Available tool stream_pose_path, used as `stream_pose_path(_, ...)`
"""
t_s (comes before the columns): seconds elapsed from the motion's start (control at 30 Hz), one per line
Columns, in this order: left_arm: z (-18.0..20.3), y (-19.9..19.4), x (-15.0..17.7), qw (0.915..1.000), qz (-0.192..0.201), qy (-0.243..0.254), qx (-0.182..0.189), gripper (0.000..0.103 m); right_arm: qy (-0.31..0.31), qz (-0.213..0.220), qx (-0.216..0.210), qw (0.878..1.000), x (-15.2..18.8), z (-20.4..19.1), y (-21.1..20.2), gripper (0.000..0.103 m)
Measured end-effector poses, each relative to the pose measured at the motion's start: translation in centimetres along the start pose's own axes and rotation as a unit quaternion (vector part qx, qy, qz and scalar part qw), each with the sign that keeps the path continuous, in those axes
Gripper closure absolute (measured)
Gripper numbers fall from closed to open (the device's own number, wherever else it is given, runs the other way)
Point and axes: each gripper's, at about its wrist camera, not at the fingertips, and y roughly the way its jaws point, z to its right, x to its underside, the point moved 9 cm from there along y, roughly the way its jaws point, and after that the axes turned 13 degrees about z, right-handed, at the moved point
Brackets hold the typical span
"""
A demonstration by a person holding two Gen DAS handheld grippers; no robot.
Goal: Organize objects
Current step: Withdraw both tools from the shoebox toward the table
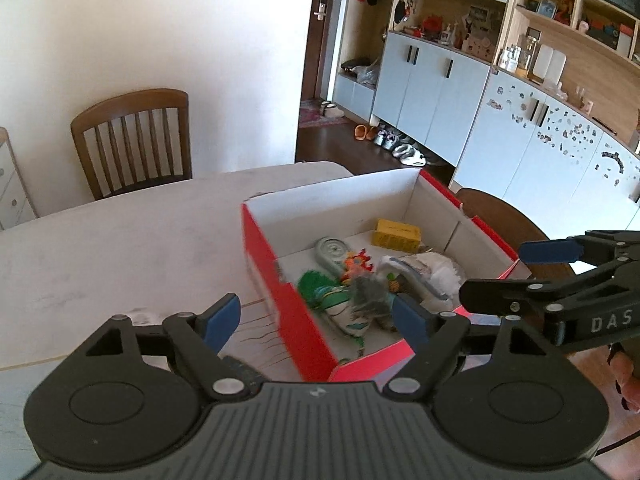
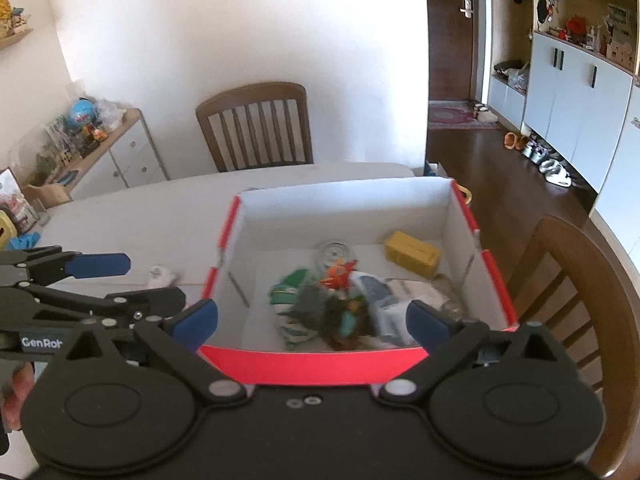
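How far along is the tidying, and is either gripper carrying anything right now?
Mostly done, it seems: the red box on the table already holds the yellow block, a round clear item and a pile of toys. Nothing is in hand: the left gripper and right gripper are both open and empty. A small white object lies on the table left of the box.

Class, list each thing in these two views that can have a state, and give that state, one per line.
Left tool: open, holding nothing.
Right tool: open, holding nothing.
Red box: lidless, upright on the table.
Yellow block: lying in the box's far right corner.
Toy pile: heaped inside the box.
Small white object: on the table, outside the box.
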Motion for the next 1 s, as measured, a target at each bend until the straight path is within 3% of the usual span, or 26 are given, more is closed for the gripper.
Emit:
stream_pose_path(0.4, -5.7, -4.2, 0.7, 0.9999, 0.016, 0.000, 0.000, 0.013, 0.011, 0.037, 0.004, 0.999, 0.3, -5.9, -1.2, 0.001)
stream_pose_path(0.83, -12.2, -6.6, 2.4, 0.9994, 0.021, -0.025, 0.007, 0.012, -0.008, 0.012, -0.015, 1.000, 2.2, -12.4, 0.5, 0.001)
stream_pose_path(1.0, -14.7, -6.5, 3.2, 0.9990, 0.024, -0.037, -0.012, 0.001, -0.021, -0.003, -0.022, 1.000, 2.9, -14.4, 1.8, 0.001)
